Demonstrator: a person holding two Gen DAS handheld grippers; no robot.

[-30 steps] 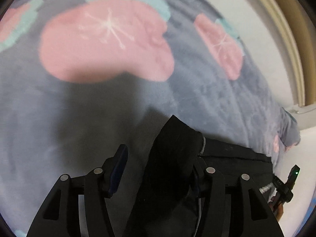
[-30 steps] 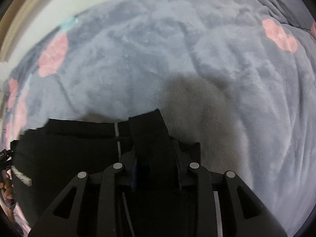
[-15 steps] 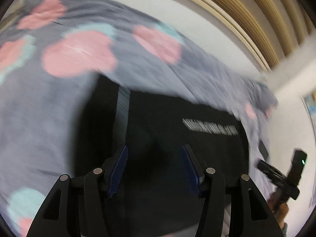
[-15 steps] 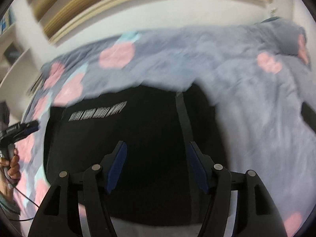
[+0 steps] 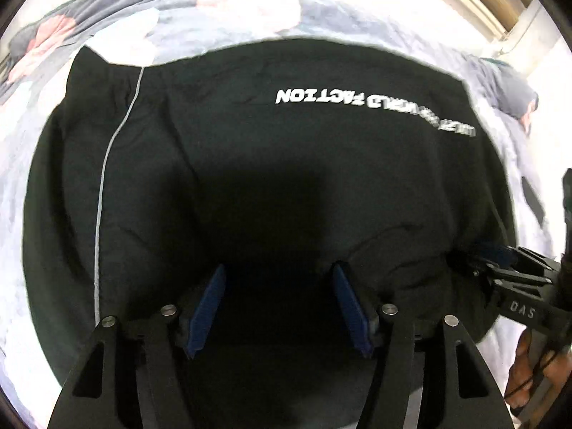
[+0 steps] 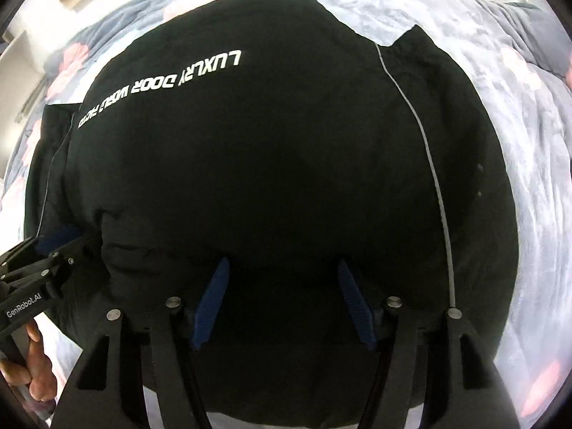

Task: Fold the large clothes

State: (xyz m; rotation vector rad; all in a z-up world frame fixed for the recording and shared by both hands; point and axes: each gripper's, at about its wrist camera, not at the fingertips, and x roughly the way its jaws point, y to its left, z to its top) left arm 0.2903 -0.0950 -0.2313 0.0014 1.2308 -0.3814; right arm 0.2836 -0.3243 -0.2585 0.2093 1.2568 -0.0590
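The black garment (image 5: 250, 178) lies spread flat on the grey floral blanket (image 5: 411, 35), filling the space ahead of and beneath both pairs of fingers. The left gripper (image 5: 279, 300) has its blue pads (image 5: 207, 307) spread wide, gripping nothing; the right gripper (image 6: 284, 300) is likewise spread, its pads (image 6: 354, 307) empty above the cloth

Left gripper (image 5: 279, 286) and right gripper (image 6: 282, 282) released garment (image 5: 250, 178), fingers now spread, garment laid flat.

You see a matt black cloth garment (image 5: 286, 178) with glossy white print, lying on a plush grey floral fleece blanket (image 6: 518, 82) at the frame's edges
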